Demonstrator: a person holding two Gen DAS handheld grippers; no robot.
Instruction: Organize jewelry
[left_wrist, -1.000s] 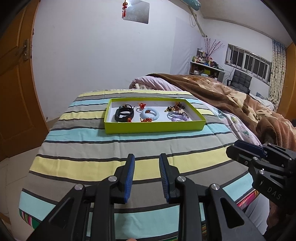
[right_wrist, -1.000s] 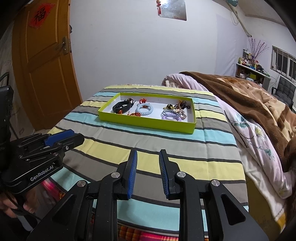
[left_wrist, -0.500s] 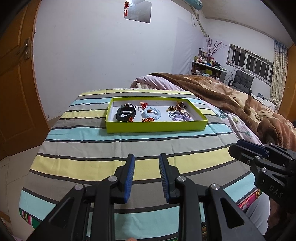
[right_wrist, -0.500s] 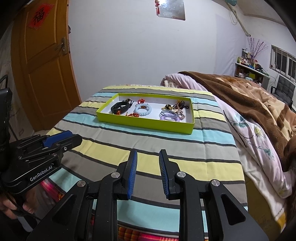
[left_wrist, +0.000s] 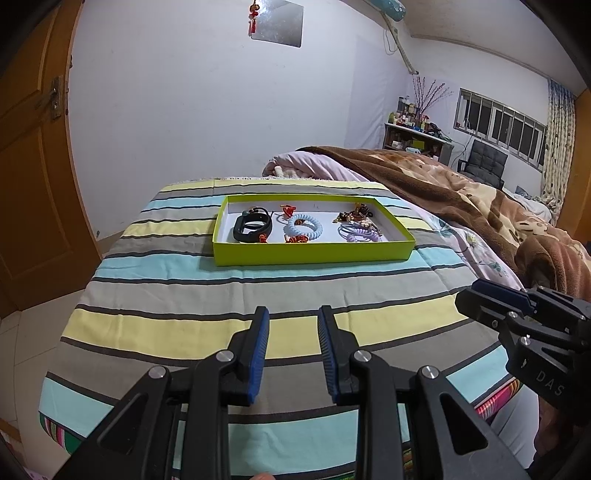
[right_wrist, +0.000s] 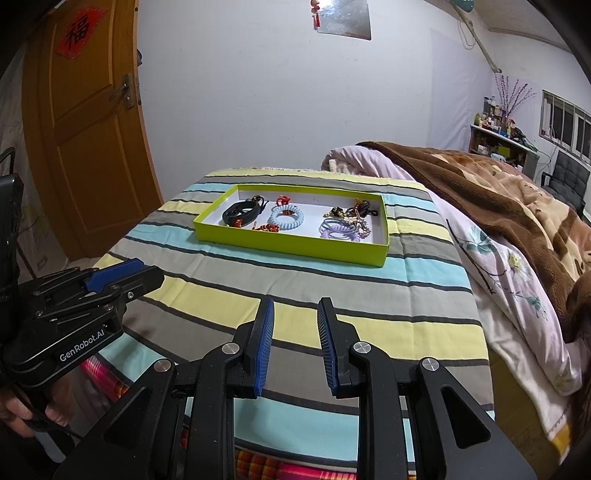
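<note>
A lime-green tray (left_wrist: 314, 254) (right_wrist: 291, 242) lies on the striped cloth at the far end. In it are a black band (left_wrist: 253, 226) (right_wrist: 242, 213) at the left, a light-blue coil ring (left_wrist: 305, 225) (right_wrist: 286, 217) in the middle, purple hair ties (left_wrist: 356, 233) (right_wrist: 338, 229) and a tangle of gold and dark pieces (left_wrist: 356, 214) (right_wrist: 352, 213) at the right, with small red pieces between. My left gripper (left_wrist: 291, 317) (right_wrist: 122, 271) is open and empty, well short of the tray. My right gripper (right_wrist: 295, 310) (left_wrist: 491, 295) is open and empty beside it.
The striped cloth (left_wrist: 221, 295) covers a raised surface with edges at left and front. A pink quilt (right_wrist: 509, 280) and brown blanket (left_wrist: 461, 192) lie to the right. A wooden door (right_wrist: 85, 147) stands at the left, a white wall behind.
Both grippers have drawn back slightly and tilted, so the tray sits a little farther and lower in both views. Both stay open; nothing in the tray has moved.
</note>
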